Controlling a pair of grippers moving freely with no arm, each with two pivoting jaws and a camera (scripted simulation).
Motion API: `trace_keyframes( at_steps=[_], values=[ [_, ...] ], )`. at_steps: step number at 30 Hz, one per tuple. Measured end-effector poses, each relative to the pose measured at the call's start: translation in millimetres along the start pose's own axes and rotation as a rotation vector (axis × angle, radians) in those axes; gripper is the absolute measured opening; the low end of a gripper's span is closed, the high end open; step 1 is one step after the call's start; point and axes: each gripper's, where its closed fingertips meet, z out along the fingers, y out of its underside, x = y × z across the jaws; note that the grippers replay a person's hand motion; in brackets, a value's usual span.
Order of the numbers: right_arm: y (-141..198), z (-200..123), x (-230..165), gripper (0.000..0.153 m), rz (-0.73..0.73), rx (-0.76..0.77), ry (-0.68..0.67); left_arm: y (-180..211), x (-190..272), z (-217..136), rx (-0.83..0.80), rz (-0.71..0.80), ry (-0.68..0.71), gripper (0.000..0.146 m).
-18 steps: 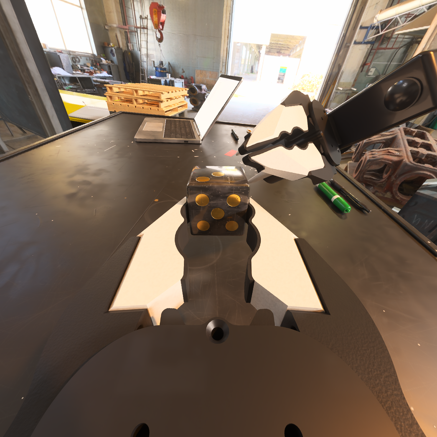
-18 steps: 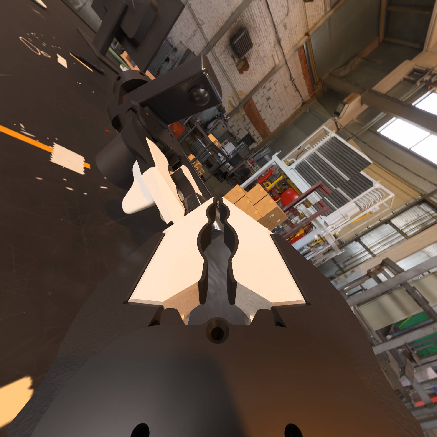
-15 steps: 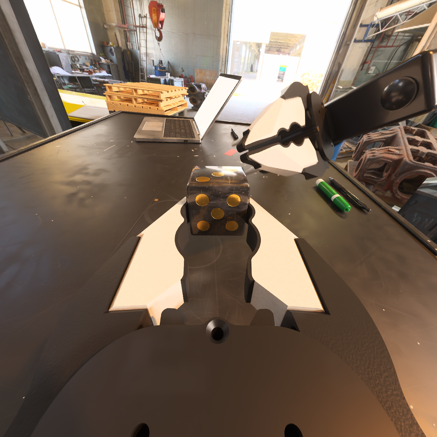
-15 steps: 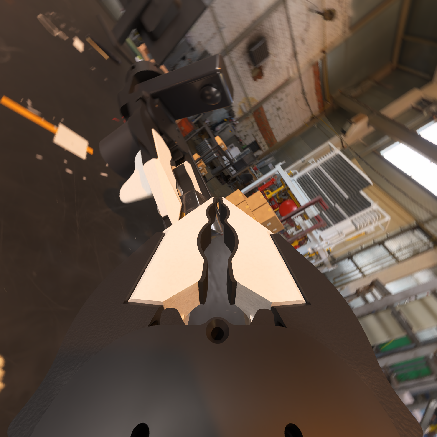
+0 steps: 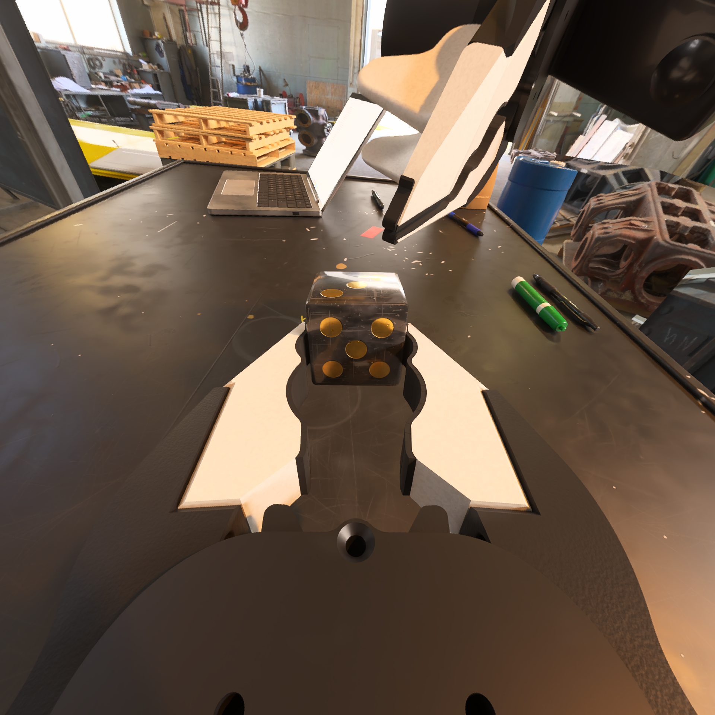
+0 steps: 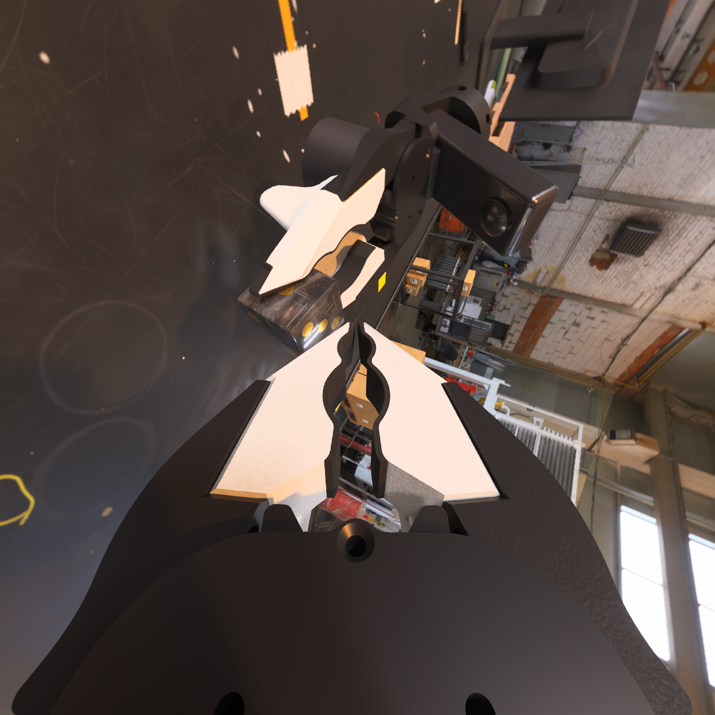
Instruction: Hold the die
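Since a moment ago my right gripper (image 5: 390, 232) has swung from the far right, where it lay level with the table, to hang high above and just beyond the die, fingertips pointing down at the tabletop; my left gripper (image 5: 356, 340) has not shifted. The glossy black cube die with gold pips (image 5: 356, 329) sits between my left fingertips, five pips facing me and two on top, and both white fingers press its left and right sides, so that gripper is clamped on it. Whether the die rests on the dark scratched metal table (image 5: 135, 309) or hangs just over it, I cannot tell. In the right wrist view the same die (image 6: 294, 309) lies just beyond my right fingertips, slightly left of them and apart from them, gripped by the left gripper (image 6: 294, 286). My right jaws are drawn together with only a thin slit between the tips and nothing in them. Farther off on the table stand an open silver laptop (image 5: 271, 193) at the far side, a green marker with a white band (image 5: 539, 303) to the right beside a black pen (image 5: 565, 296), and a blue pen (image 5: 466, 225) near the far right edge.
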Motion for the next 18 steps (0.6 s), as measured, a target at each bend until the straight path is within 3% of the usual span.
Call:
trace_keyframes(
  at_steps=[13, 18],
  values=[
    [-2.6, -3.3, -4.1, 0.0, -0.216, 0.004, -0.083, 1.0, 3.1, 2.7, -0.022, 0.023, 0.005, 0.047],
    [-2.3, -3.4, -5.0, 0.001, -0.237, 0.012, -0.092, 1.0, 2.4, 2.8, -0.025, 0.025, 0.002, 0.047]
  ],
)
